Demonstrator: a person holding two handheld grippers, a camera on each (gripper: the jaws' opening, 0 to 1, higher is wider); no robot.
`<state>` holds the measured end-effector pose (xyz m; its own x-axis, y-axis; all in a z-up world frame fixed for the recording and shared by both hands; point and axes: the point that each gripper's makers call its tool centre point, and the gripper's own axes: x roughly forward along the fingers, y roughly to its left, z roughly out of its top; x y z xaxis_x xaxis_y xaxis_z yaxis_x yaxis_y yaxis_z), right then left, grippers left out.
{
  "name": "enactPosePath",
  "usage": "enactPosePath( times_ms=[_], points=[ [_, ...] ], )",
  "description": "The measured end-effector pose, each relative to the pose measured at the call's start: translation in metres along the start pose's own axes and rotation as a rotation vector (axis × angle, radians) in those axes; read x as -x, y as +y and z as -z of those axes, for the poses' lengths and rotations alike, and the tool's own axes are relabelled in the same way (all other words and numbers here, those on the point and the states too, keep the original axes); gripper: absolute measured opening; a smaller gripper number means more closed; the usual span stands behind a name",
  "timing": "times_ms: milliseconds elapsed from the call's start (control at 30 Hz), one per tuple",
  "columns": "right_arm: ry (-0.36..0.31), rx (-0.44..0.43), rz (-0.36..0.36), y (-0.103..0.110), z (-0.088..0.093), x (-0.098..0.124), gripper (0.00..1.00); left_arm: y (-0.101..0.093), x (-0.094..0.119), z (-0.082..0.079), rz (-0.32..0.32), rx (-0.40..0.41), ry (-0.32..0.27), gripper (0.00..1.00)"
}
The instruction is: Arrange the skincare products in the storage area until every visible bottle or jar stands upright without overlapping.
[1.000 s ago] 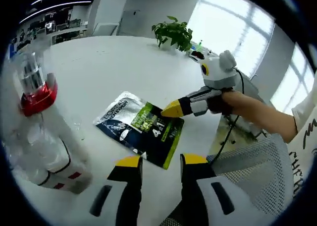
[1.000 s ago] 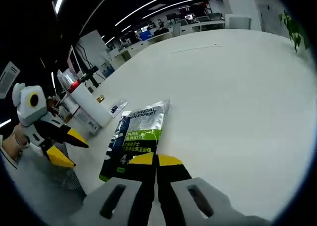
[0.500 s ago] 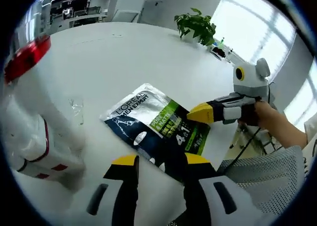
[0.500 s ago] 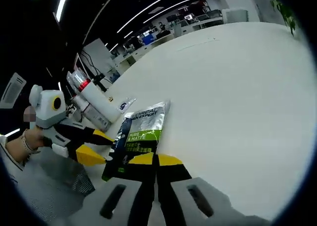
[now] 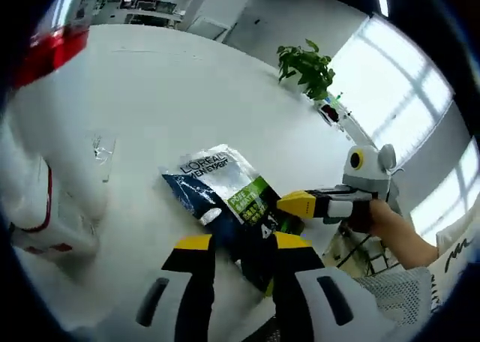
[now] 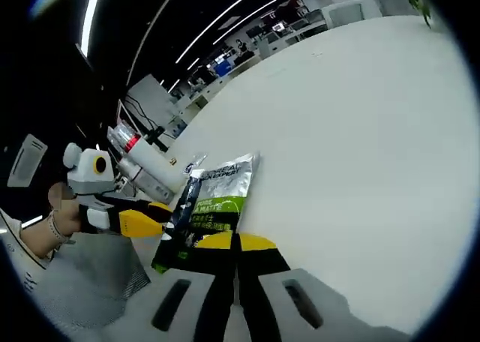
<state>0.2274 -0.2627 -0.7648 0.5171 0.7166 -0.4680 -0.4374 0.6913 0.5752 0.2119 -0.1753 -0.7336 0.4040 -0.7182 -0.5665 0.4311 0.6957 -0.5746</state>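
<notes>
A flat silver, blue and green L'Oreal pouch (image 5: 221, 192) lies on the white table (image 5: 187, 94) near its edge. My left gripper (image 5: 242, 243) is open, and the pouch's dark near end sits between its yellow tips. My right gripper (image 5: 294, 205) comes in from the right, shut on the pouch's side edge. In the right gripper view the pouch (image 6: 210, 199) runs up to my shut right gripper (image 6: 236, 241), and the left gripper (image 6: 146, 216) stands open at its far side. A white bottle with a red band (image 5: 37, 169) looms blurred at the left; it is also beyond the pouch (image 6: 154, 169).
A small clear sachet (image 5: 101, 151) lies between bottle and pouch. A potted plant (image 5: 304, 64) stands at the table's far side by the windows. A grey mesh chair back (image 5: 390, 304) is just off the table edge. A person's hand (image 5: 382, 222) holds the right gripper.
My left gripper has come closer to the pouch, so its near end now lies between the open jaws. The right gripper has stayed shut at the pouch's edge.
</notes>
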Motion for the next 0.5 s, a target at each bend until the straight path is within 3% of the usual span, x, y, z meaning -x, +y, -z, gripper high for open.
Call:
enactPosePath(
  times_ms=[33,100,333,500],
  points=[
    [-0.004,-0.006,-0.007,0.000,0.000,0.000,0.01,-0.010,0.000,-0.005,0.056,0.018,-0.026,0.12],
    [-0.022,-0.029,-0.015,-0.001,0.000,0.001,0.01,-0.018,-0.001,-0.011,0.089,0.059,-0.050,0.04],
    [-0.036,-0.048,-0.012,-0.004,-0.002,0.000,0.01,-0.024,-0.006,-0.012,0.102,0.050,-0.034,0.03],
    [-0.055,-0.063,-0.027,0.006,-0.006,0.002,0.01,-0.036,0.005,-0.014,0.122,0.017,-0.040,0.00]
  ],
)
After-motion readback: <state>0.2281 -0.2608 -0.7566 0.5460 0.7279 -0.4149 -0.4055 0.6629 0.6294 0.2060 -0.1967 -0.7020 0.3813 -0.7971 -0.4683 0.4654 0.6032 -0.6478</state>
